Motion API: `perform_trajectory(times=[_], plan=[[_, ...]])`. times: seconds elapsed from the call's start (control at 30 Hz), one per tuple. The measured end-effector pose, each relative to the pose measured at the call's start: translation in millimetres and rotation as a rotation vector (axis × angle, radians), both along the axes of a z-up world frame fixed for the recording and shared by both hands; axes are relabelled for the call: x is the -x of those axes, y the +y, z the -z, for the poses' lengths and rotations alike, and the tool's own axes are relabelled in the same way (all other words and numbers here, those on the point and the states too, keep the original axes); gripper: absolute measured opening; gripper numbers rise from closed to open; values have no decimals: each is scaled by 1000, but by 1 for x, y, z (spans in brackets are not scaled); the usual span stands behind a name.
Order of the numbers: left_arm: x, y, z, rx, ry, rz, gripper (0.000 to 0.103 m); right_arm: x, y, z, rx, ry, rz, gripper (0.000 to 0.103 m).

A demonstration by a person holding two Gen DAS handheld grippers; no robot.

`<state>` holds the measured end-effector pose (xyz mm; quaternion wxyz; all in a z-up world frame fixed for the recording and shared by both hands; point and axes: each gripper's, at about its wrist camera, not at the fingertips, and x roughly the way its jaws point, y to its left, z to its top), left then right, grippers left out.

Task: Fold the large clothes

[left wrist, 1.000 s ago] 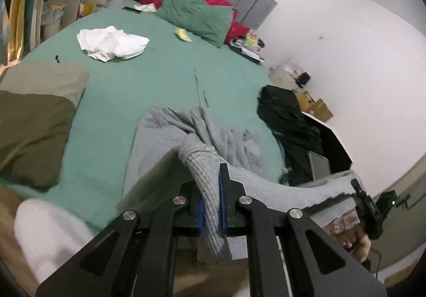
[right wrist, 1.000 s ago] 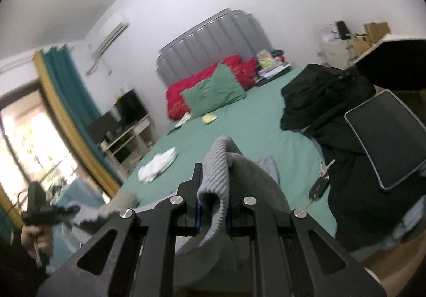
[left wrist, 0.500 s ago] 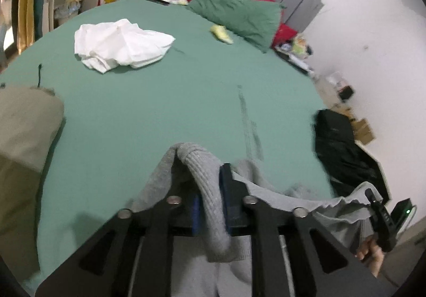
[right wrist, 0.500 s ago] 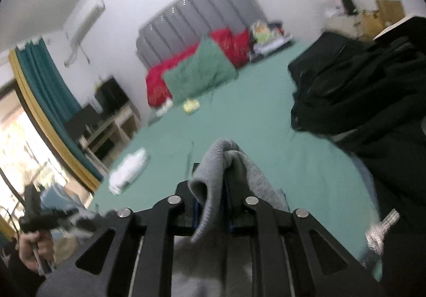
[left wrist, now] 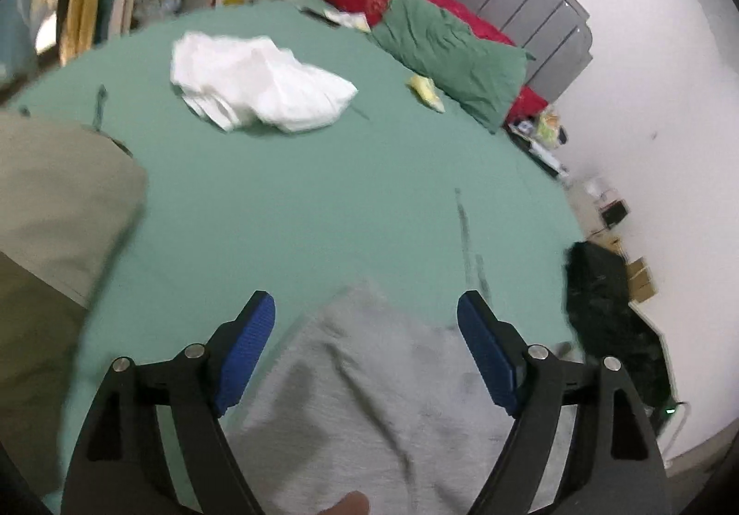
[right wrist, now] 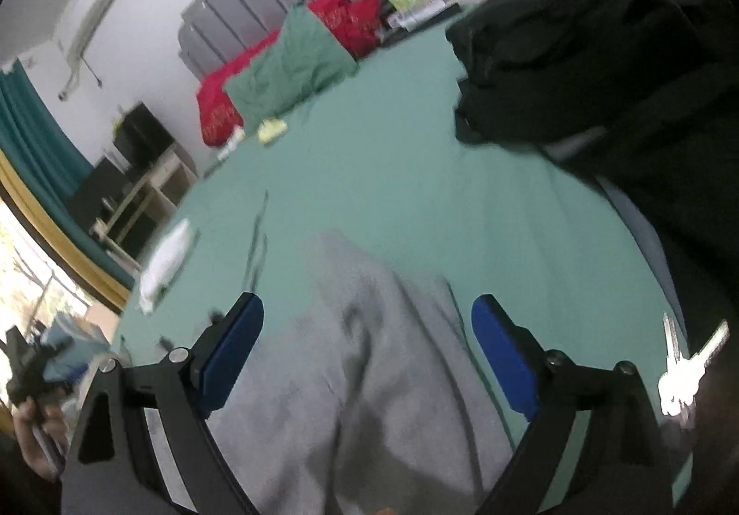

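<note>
- The grey garment (left wrist: 369, 399), a knit sweatshirt-like piece, lies on the green bed (left wrist: 300, 201) at its near edge, spread beneath both grippers; in the right wrist view (right wrist: 369, 353) it runs from the near edge toward the middle of the bed, with soft ridges and folds across it.
- The left gripper (left wrist: 365, 339) stands wide open, blue pads far apart, with nothing between them; the grey cloth lies below the gap, not in it.
- The right gripper (right wrist: 367, 344) is likewise spread wide and holds nothing; the garment passes under it.
- Handling, as a judgement: the cloth looks thick, soft and limp, fairly light, with no stiffness of its own. It will sag and bunch wherever it is not supported, and it will drag on the sheet rather than slide freely.
- Best hold, likely: a hem, cuff or shoulder edge, where the knit is doubled and thicker, one gripper at each end of the same edge so the fold line stays straight. A pinch in the middle of the panel would only raise a peak.
- Nearby things to keep clear of: the black clothing (right wrist: 600, 62) along the bed's right edge, the keys (right wrist: 683, 376) beside it, a white garment (left wrist: 258, 85) toward the far left, and an olive-tan cloth (left wrist: 55, 215) at the left edge.
</note>
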<state>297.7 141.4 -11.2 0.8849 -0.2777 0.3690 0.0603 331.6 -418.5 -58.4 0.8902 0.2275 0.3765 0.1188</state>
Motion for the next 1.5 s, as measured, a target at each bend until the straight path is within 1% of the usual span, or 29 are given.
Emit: perform_trajectory(times=[0.07, 0.13, 0.17, 0.2, 0.27, 0.3, 0.37, 0.43, 0.53, 0.63, 0.7, 0.77, 0.8, 0.83, 0.87, 0.9, 0.93, 0.97, 1.0, 1.07, 1.1, 1.17, 1.23, 1.3, 1.37, 1.4, 1.43, 1.47, 1.5], plan=[[8, -2, 4, -43, 26, 16, 84, 12, 1, 3, 39, 25, 8, 91], [19, -8, 17, -74, 60, 72, 84, 23, 1, 5, 69, 39, 9, 91], [23, -13, 24, -105, 85, 102, 84, 32, -2, 6, 82, 47, 12, 91], [29, -21, 35, -158, 130, 140, 84, 42, -5, 8, 86, 64, 16, 91], [39, -33, 55, -223, 214, 190, 84, 57, -7, 13, 79, 91, 22, 91], [49, -39, 66, -245, 250, 209, 84, 67, -8, 16, 80, 103, 18, 91], [70, -47, 83, -268, 293, 221, 84, 84, -6, 21, 104, 127, 19, 91], [86, -53, 94, -274, 321, 227, 84, 97, -2, 27, 108, 140, 21, 91], [109, -60, 104, -288, 338, 234, 84, 118, -2, 40, 57, 184, 35, 91], [123, -57, 106, -242, 349, 218, 84, 141, -1, 51, -18, 213, 48, 91], [129, -50, 111, -194, 359, 203, 84, 151, 3, 55, -31, 205, 65, 92], [135, -50, 114, -186, 347, 200, 84, 154, 9, 56, -37, 190, 69, 91], [137, -54, 114, -201, 343, 206, 78, 154, 11, 57, -44, 185, 63, 83], [139, -57, 114, -207, 334, 231, 67, 151, 14, 59, -60, 187, 48, 62], [141, -62, 113, -200, 318, 268, 32, 149, 18, 64, -80, 207, 15, 24], [143, -69, 108, -212, 306, 301, 18, 146, 22, 70, -128, 234, -17, 24], [146, -77, 102, -266, 306, 304, 16, 147, 21, 72, -156, 227, -8, 24], [151, -81, 97, -302, 294, 295, 15, 148, 21, 69, -155, 209, -9, 23], [155, -80, 93, -307, 283, 277, 14, 151, 17, 63, -149, 191, 2, 22], [171, -70, 80, -261, 247, 214, 14, 161, 7, 48, -144, 135, 36, 21], [177, -67, 74, -245, 235, 201, 14, 169, 2, 38, -137, 104, 51, 20], [191, -66, 66, -247, 225, 185, 14, 182, -1, 27, -136, 80, 63, 19], [202, -67, 64, -249, 241, 182, 14, 198, 6, 21, -87, 75, 55, 19], [206, -63, 68, -227, 280, 181, 15, 212, 18, 22, -24, 95, 41, 19], [205, -63, 73, -220, 306, 188, 18, 213, 21, 26, -25, 120, 44, 21], [202, -63, 71, -232, 314, 181, 23, 208, 19, 32, -49, 144, 46, 24], [201, -64, 66, -253, 311, 166, 27, 206, 11, 36, -68, 157, 51, 25], [197, -66, 60, -268, 294, 158, 36, 201, 6, 41, -109, 172, 66, 29], [195, -69, 48, -295, 252, 145, 46, 196, 0, 45, -152, 180, 85, 36]])
